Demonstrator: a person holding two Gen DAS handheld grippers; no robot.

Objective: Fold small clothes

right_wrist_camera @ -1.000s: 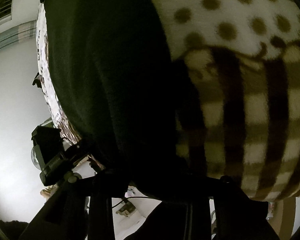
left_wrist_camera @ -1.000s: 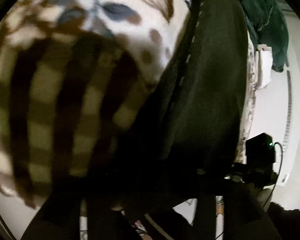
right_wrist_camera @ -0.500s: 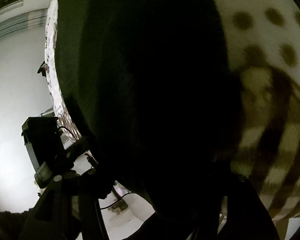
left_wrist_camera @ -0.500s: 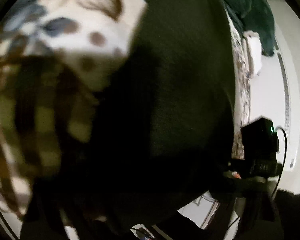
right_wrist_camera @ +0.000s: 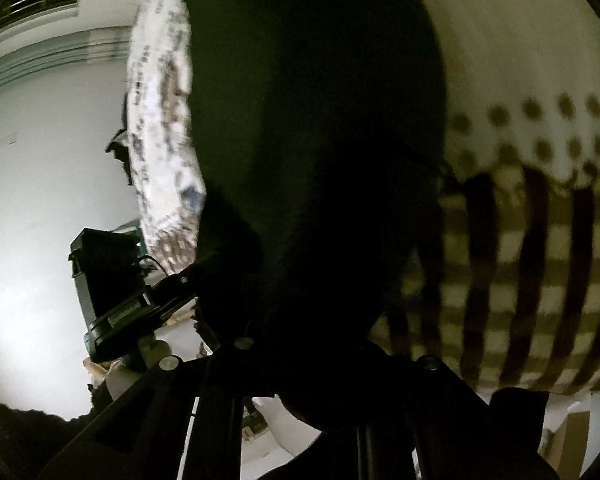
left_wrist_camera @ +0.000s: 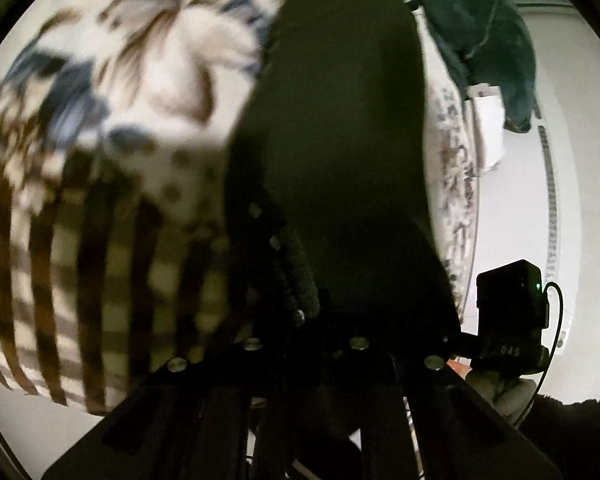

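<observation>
A black garment (left_wrist_camera: pixel 340 140) fills the middle of the left wrist view and hangs up off a patterned bedspread (left_wrist_camera: pixel 100 240). My left gripper (left_wrist_camera: pixel 308 320) is closing its jaws with the garment's near edge pinched between them. Its fingertips are buried in the dark cloth. In the right wrist view the same black garment (right_wrist_camera: pixel 320 120) covers the centre. My right gripper (right_wrist_camera: pixel 324 344) is also closing, and the cloth is caught between its jaws.
The bedspread (right_wrist_camera: pixel 540 260) has brown stripes, dots and blue-brown flowers. A dark green garment (left_wrist_camera: pixel 480 40) and a white folded item (left_wrist_camera: pixel 488 132) lie at its far edge. The other hand's black tool body shows beside each view (left_wrist_camera: pixel 508 312) (right_wrist_camera: pixel 108 280). A dark fuzzy sleeve (left_wrist_camera: pixel 572 420) is at the lower right.
Both grippers have risen from the bedspread and drawn the black garment up with them. It now fills the centre of each view, and the striped cloth has slid to the side.
</observation>
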